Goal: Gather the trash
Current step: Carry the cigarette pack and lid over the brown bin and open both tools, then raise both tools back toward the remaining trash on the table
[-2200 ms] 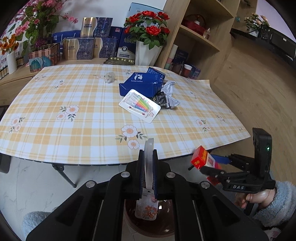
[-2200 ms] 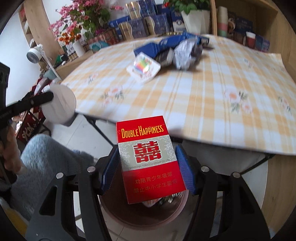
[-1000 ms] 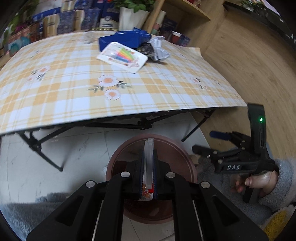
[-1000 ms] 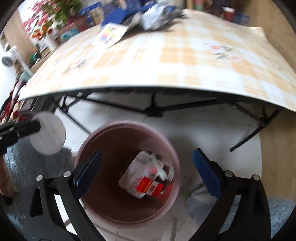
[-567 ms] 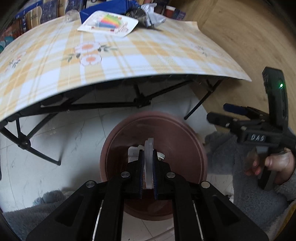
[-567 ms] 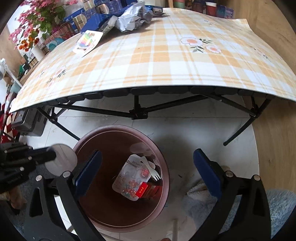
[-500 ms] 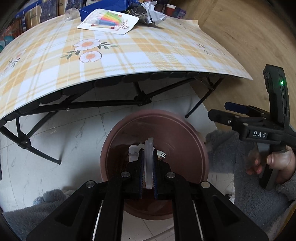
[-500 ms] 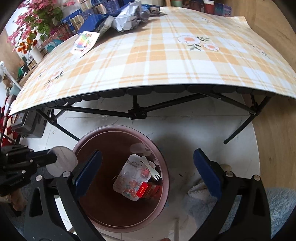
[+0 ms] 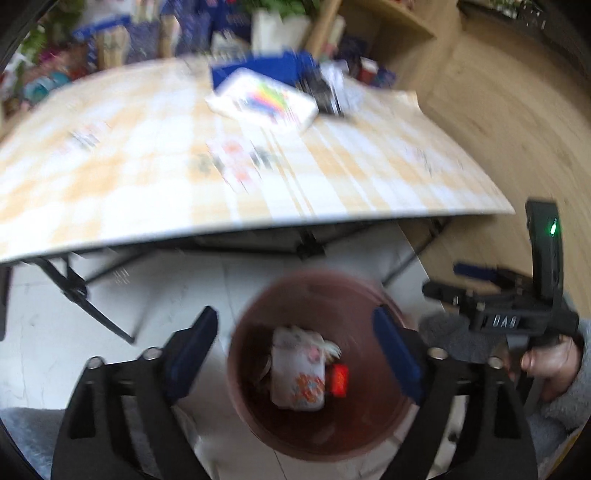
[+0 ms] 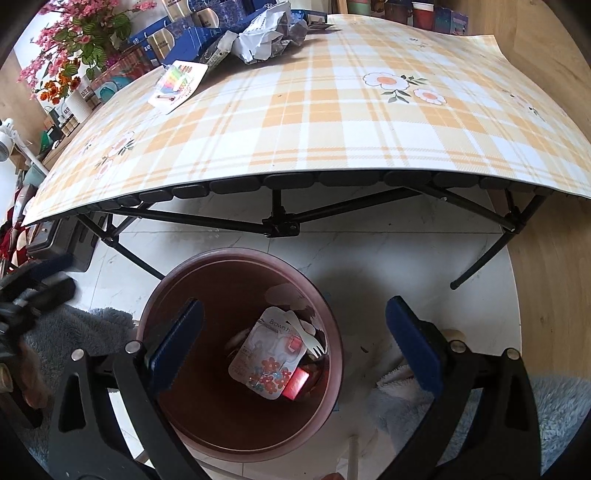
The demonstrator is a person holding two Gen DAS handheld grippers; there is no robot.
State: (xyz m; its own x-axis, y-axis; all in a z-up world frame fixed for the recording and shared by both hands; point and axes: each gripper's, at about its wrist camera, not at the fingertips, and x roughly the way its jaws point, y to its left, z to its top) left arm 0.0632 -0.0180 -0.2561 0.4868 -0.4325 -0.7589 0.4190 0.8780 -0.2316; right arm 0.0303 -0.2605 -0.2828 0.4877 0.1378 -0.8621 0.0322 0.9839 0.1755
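Observation:
A brown round bin stands on the floor in front of the table. Inside lie a white flowered packet, a red cigarette pack and a white plastic fork. My left gripper is open and empty above the bin. My right gripper is open and empty above the bin; it also shows at the right of the left wrist view. On the table remain a white pack of coloured pens, a blue box and crumpled wrappers.
The folding table with a yellow plaid cloth overhangs the bin, its black legs close behind it. Flowers, boxes and shelves stand beyond the table. White tile floor meets wood flooring at the right.
My left gripper has opened and let go of the white flowered packet, which now lies in the bin. The left view has swung and is blurred. The right gripper stays open.

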